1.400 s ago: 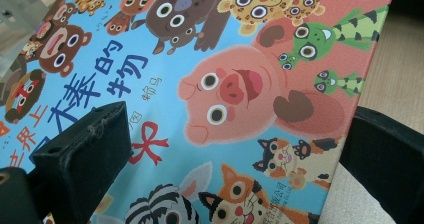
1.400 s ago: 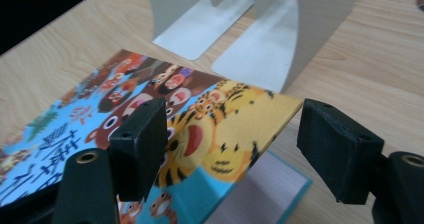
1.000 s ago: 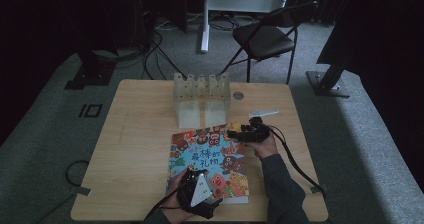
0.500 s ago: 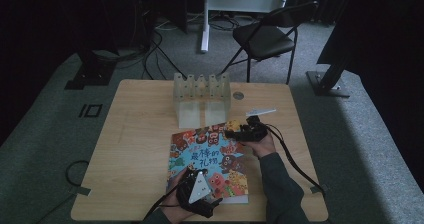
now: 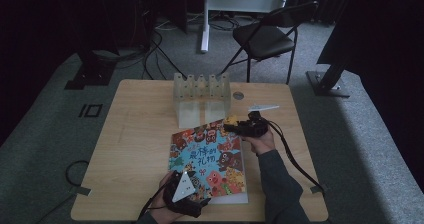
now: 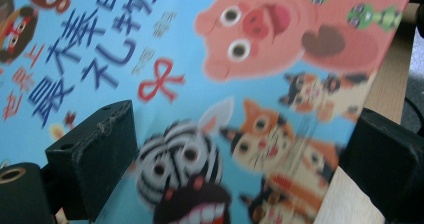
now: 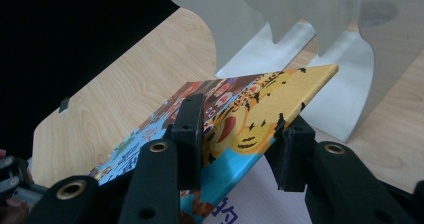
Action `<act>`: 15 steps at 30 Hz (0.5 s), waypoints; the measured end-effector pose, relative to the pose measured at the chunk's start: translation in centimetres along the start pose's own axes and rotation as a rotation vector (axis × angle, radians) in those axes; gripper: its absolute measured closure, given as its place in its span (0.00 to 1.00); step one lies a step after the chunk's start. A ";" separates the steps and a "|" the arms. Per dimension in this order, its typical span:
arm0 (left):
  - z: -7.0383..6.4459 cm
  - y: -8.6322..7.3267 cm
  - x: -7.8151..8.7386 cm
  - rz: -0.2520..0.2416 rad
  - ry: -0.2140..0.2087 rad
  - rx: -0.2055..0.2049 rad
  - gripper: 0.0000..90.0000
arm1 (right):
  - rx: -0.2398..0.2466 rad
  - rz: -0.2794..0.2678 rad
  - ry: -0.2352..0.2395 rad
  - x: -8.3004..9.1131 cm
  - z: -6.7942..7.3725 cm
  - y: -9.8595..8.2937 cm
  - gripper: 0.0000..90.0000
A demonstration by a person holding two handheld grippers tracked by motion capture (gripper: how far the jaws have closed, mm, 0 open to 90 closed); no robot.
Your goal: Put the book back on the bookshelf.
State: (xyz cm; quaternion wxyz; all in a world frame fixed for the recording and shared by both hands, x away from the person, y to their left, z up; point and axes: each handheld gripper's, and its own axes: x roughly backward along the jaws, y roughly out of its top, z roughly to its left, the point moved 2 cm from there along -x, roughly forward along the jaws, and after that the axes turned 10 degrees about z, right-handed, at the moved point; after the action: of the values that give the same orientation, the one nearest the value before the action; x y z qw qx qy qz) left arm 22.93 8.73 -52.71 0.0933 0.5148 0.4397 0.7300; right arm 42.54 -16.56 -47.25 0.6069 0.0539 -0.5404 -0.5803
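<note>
**Both grippers at a picture book on the table**

Near the lower middle of the high view, a colourful picture book (image 5: 212, 159) lies on the wooden table (image 5: 135, 144), its near edge close to the table's bottom edge and its far right corner pointing toward a pale slotted rack (image 5: 201, 96) that stands in the upper middle of the tabletop.

At the bottom of that view the left gripper (image 5: 192, 196) sits over the book's near left corner, held in the person's left hand (image 5: 165, 206). From the left gripper view, its two black jaws stand wide apart at the lower left and lower right of the frame, with the book cover (image 6: 225, 84) spread across the gap between them; whether either jaw touches the cover cannot be told.

Right of centre in the high view, the right gripper (image 5: 235, 127) meets the book's far right corner, with the right hand (image 5: 260, 143) behind it. In the right gripper view the jaws sit one above and one below the cover's yellow corner (image 7: 260, 114), closed onto it, and that corner is raised off the page beneath. The rack's pale dividers (image 7: 300, 24) rise just beyond, at the upper right of the frame.
</note>
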 end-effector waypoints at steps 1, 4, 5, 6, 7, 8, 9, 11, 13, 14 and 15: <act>0.1 -0.1 0.2 0.005 0.008 -0.003 0.06 | 0.010 0.002 -0.005 0.0 0.2 0.2 0.69; 0.2 -0.4 0.8 0.003 0.016 -0.002 0.07 | 0.031 0.015 -0.017 0.2 0.7 0.8 0.69; 0.2 -0.5 0.9 0.003 0.017 -0.001 0.07 | 0.035 0.017 -0.019 0.2 0.8 0.9 0.69; 0.3 -0.6 1.0 0.005 0.018 0.000 0.07 | 0.038 0.018 -0.020 0.2 0.9 1.0 0.69; 0.3 -0.7 1.1 0.002 0.016 0.005 0.07 | 0.039 0.019 -0.022 0.2 0.9 1.1 0.69; 0.3 -0.8 1.3 0.003 0.014 0.005 0.07 | 0.039 0.023 -0.024 0.2 1.0 1.1 0.69; 0.3 -0.9 1.4 -0.001 0.008 0.009 0.08 | 0.039 0.023 -0.024 0.2 1.0 1.2 0.69; 0.3 -1.1 1.8 -0.002 -0.004 0.010 0.08 | 0.038 0.024 -0.024 0.2 1.0 1.3 0.70; 0.3 -1.5 2.2 -0.005 -0.014 0.018 0.08 | 0.042 0.026 -0.026 0.3 1.1 1.4 0.70; 0.3 -1.6 2.4 -0.004 -0.015 0.021 0.08 | 0.045 0.025 -0.028 0.3 1.2 1.5 0.70; 0.4 -1.8 2.6 -0.007 -0.017 0.028 0.08 | 0.045 0.025 -0.029 0.3 1.3 1.5 0.70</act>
State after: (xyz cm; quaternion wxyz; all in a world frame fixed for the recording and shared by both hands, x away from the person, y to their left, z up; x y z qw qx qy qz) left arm 21.49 11.58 -52.25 0.0923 0.5208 0.4508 0.7191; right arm 42.48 -15.57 -45.49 0.6048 0.0522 -0.5629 -0.5610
